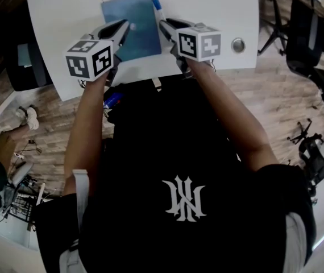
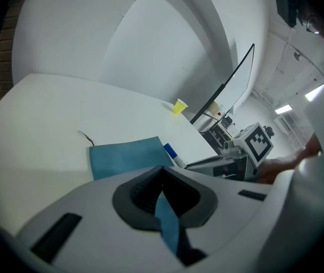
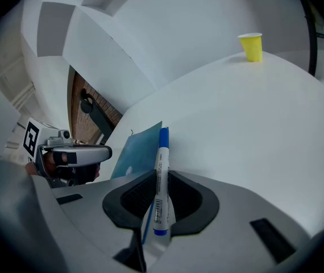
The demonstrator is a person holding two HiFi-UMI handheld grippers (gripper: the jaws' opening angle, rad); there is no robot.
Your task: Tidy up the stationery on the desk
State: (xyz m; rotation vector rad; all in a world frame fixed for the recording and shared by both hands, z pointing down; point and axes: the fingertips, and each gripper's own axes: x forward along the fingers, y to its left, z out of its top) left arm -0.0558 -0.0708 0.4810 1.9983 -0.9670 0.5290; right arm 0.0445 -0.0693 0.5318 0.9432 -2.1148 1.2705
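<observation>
A blue notebook point(image 1: 132, 24) lies on the white desk point(image 1: 65, 16) between both grippers. My left gripper point(image 1: 125, 27) is at its left edge. In the left gripper view the jaws point(image 2: 163, 178) are shut on a thin blue edge of the notebook point(image 2: 128, 155). My right gripper point(image 1: 163, 26) is at the notebook's right edge. It point(image 3: 161, 178) is shut on a white marker with a blue cap point(image 3: 161, 169) that points away along the notebook point(image 3: 136, 149). A thin blue edge also shows low between those jaws. The marker's cap point(image 1: 156, 4) sticks out beside the notebook.
A yellow paper cup point(image 3: 251, 46) stands far back on the desk, also seen as a cup point(image 2: 179, 106) in the left gripper view. A round metal grommet point(image 1: 238, 45) sits at the desk's right. Black office chairs point(image 1: 298, 27) stand on the wooden floor to the right.
</observation>
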